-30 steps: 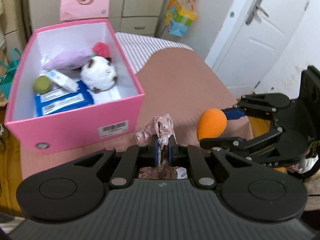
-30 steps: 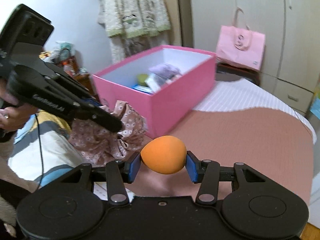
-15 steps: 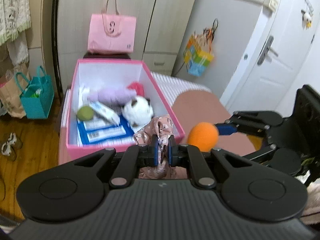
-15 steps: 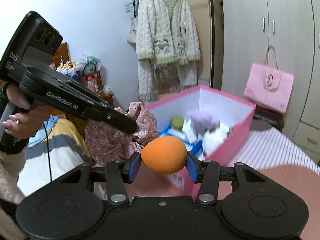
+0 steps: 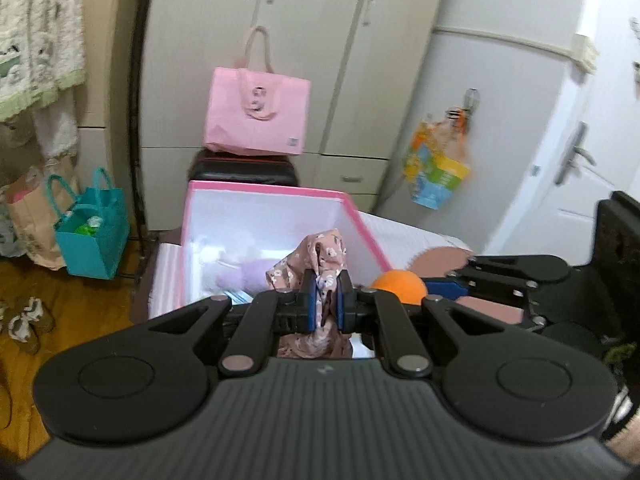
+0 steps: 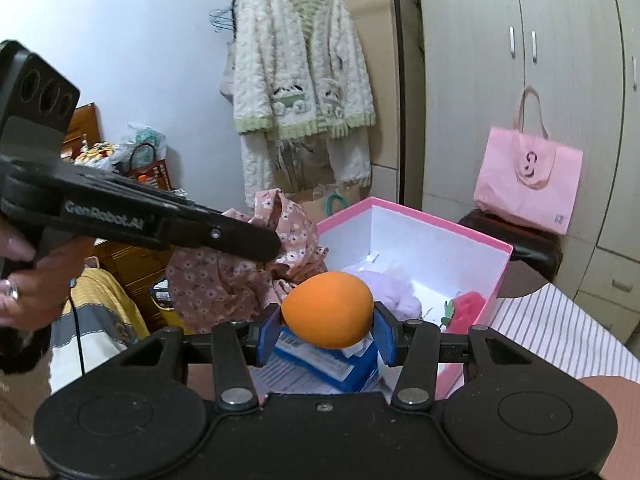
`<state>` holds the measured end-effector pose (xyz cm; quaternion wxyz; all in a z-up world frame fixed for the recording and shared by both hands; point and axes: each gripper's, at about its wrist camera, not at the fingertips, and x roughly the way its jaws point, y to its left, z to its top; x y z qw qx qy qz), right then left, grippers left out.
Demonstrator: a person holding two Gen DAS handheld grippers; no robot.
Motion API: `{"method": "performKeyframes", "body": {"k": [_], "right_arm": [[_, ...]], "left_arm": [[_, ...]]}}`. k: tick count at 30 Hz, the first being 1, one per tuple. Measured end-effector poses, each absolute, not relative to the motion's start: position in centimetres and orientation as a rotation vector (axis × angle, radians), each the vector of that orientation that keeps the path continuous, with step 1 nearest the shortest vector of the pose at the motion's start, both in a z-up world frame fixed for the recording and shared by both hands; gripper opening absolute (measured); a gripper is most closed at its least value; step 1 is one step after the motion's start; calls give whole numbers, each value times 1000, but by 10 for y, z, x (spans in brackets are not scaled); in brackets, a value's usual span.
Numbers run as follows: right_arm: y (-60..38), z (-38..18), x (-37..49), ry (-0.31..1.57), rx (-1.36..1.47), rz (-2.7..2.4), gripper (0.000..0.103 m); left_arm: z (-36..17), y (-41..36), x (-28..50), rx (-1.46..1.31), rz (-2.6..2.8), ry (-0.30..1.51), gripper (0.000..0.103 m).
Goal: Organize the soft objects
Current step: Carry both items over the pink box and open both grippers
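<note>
My left gripper (image 5: pixel 325 300) is clamped tight on a pink floral cloth (image 5: pixel 320 256), held just above the near edge of the pink box (image 6: pixel 440 228). My right gripper (image 6: pixel 326 330) squeezes an orange sponge egg (image 6: pixel 327 309), also above that box's near edge, beside the cloth.

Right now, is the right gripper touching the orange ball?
Touching. The right wrist view shows the right gripper with both blue pads pressed against the orange ball.
</note>
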<state>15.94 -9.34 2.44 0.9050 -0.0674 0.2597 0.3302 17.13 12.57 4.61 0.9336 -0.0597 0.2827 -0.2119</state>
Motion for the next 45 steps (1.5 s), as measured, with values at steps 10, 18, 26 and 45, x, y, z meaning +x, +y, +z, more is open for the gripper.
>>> {"method": "performKeyframes", "body": {"k": [10,18,26,45], "right_arm": [[-76,5,235,586,-195,530,54],[-73,-8,269,641,-174,491,55],[-80,-11,274,588,-163,474,75],[-112,6,209,519,-111,462,77]], "left_arm": [[17,131,247,-96,-288,629,9],[6,118,286,-9,-248,655,11],[5,110,291,52,-203,648,40],[35,102,222,147,-121,600,100]]}}
